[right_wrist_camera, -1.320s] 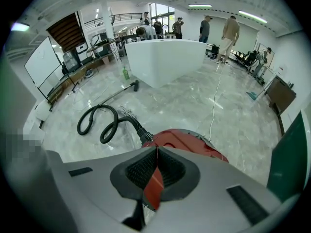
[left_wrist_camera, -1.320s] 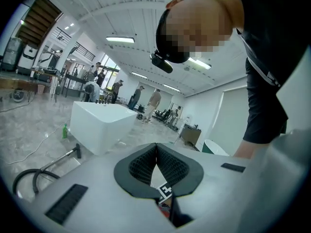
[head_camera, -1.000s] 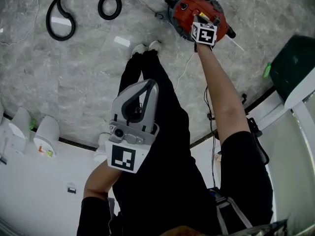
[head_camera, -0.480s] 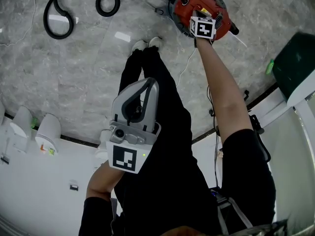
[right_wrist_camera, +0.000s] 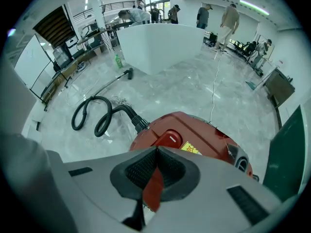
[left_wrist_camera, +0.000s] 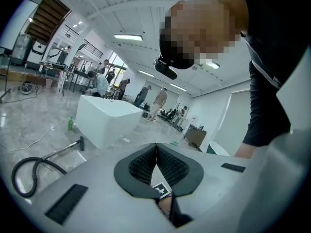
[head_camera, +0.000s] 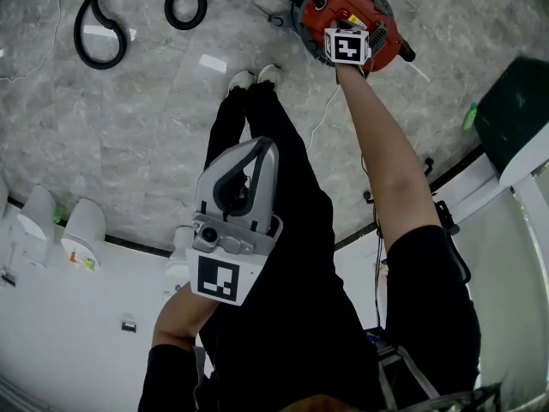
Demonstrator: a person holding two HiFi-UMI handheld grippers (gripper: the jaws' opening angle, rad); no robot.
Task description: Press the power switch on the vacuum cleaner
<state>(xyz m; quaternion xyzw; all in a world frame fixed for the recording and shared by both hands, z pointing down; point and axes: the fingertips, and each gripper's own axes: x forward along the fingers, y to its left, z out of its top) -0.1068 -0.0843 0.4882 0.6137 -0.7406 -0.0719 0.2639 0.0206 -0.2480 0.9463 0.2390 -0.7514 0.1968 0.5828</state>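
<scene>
The red vacuum cleaner point(head_camera: 322, 11) stands on the marble floor at the top of the head view, its black hose point(head_camera: 129, 20) coiled to the left. My right gripper point(head_camera: 346, 41) is stretched down over its top, jaws shut with nothing between them. In the right gripper view the right gripper point(right_wrist_camera: 156, 152) has its tips just short of the red power switch point(right_wrist_camera: 168, 139) on the vacuum cleaner point(right_wrist_camera: 209, 142); contact cannot be told. My left gripper point(head_camera: 260, 144) is held by my waist, shut and empty. The left gripper point(left_wrist_camera: 156, 147) points away into the hall.
A dark green bin point(head_camera: 515, 110) stands at the right. A big white block point(right_wrist_camera: 160, 45) and a green bottle point(right_wrist_camera: 118, 61) lie beyond the hose point(right_wrist_camera: 99, 113). A thin white cable point(right_wrist_camera: 214, 89) crosses the floor. Several people stand far off.
My right gripper has slid a little left and farther over the top of the vacuum cleaner. The left gripper has barely moved.
</scene>
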